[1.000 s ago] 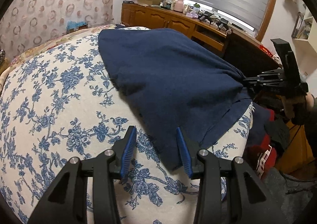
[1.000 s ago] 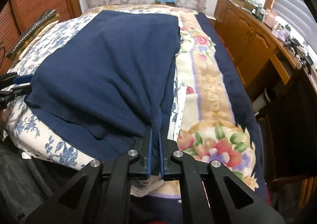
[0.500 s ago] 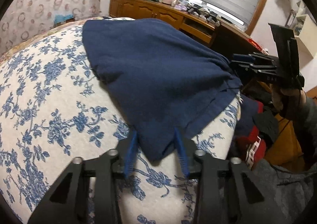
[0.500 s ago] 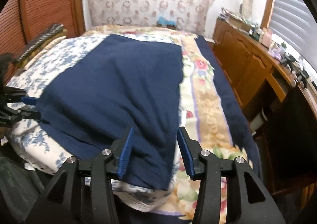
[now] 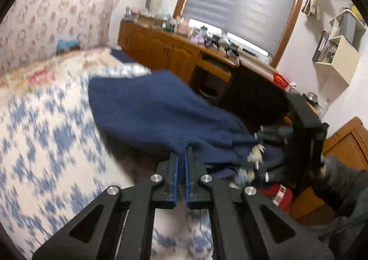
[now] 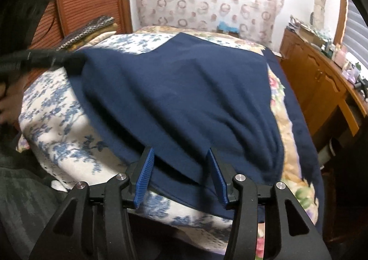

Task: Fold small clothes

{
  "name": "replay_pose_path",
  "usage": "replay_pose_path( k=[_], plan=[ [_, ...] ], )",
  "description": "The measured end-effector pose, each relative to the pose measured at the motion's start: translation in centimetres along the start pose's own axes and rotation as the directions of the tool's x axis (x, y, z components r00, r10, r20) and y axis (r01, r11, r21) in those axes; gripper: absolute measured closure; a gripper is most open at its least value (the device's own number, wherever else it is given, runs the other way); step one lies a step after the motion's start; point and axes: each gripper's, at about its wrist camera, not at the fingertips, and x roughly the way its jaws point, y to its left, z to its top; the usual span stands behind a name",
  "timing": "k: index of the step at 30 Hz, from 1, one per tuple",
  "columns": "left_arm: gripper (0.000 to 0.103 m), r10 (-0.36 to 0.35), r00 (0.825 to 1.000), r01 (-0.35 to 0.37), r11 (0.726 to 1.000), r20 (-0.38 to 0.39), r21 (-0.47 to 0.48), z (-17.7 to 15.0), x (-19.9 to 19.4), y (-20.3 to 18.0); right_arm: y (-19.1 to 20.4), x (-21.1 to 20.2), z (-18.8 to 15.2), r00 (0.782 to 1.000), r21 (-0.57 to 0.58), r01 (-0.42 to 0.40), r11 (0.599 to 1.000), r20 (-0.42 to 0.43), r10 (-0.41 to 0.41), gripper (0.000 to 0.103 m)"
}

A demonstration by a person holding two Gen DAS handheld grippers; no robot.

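On one floral bedspread (image 6: 57, 122) lies one navy garment (image 6: 184, 89); left gripper (image 5: 181, 156) pinches its corner, right gripper (image 6: 180, 156) gapes wide.

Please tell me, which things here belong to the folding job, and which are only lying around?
For the job:
navy garment
left gripper, shut on it
right gripper, open
floral bedspread

Lying about:
wooden dresser
wall shelf
beaded cushion

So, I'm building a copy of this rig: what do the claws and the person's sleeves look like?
Both the left claw and the right claw are matte black linkage frames with silver round pivot pins. Their fingers carry blue ribbed pads. No cables or markings show. The sleeve beside the right claw looks dark grey.
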Motion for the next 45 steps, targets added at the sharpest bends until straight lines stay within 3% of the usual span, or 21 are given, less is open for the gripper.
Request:
replay_pose_path(
  k=[6,15,22,24,25,27,29,33,38,41,45],
  plan=[
    [0.102,0.024,0.999,-0.024,1.0,0.031,0.005,1.9,0.8,0.3,0.4,0.3,-0.3,1.0,-0.037,0.001,0.999,-0.008,-0.001,0.042],
    [0.102,0.054,0.998,-0.053,0.998,0.034,-0.024,2.1,1.9,1.8,-0.3,1.8,-1.6,0.994,-0.053,0.081,0.995,-0.07,-0.084,0.04],
    [0.102,0.081,0.995,-0.078,0.996,0.062,-0.049,1.3,1.3,2.6,-2.2,1.6,-1.9,0.989,-0.028,0.13,0.991,-0.064,-0.131,0.041],
    [0.102,0.083,0.994,-0.08,0.995,0.064,-0.056,1.2,1.1,2.7,-2.6,1.5,-1.8,0.986,-0.028,0.149,0.988,-0.072,-0.151,0.057],
    [0.102,0.086,0.994,-0.083,0.995,0.065,-0.055,1.1,1.1,2.7,-2.8,1.5,-1.8,0.985,-0.029,0.151,0.988,-0.075,-0.153,0.061],
    [0.102,0.085,0.994,-0.082,0.995,0.064,-0.055,1.1,1.1,2.6,-2.9,1.5,-1.7,0.985,-0.042,0.149,0.988,-0.082,-0.152,0.092],
    [0.102,0.09,0.994,-0.087,0.995,0.065,-0.052,1.0,1.0,2.6,-2.8,1.1,-1.5,0.986,-0.052,0.153,0.987,-0.064,-0.157,0.099],
    [0.102,0.111,0.991,-0.107,0.993,0.081,-0.046,1.3,0.3,2.5,-3.0,-0.9,0.2,0.984,-0.066,0.178,0.982,0.016,-0.178,0.1],
    [0.102,0.17,0.981,-0.168,0.985,0.097,-0.034,3.6,1.0,3.9,-4.6,-2.3,4.6,0.966,-0.085,0.237,0.968,0.127,-0.226,0.101],
    [0.102,0.197,0.976,-0.195,0.98,0.093,-0.028,5.5,2.2,5.3,-6.1,-1.6,8.2,0.952,-0.094,0.269,0.959,0.18,-0.249,0.101],
    [0.102,0.234,0.969,-0.232,0.972,0.079,-0.038,7.9,4.1,7.7,-7.8,0.6,12.1,0.949,-0.101,0.267,0.958,0.204,-0.243,0.101]
  ],
)
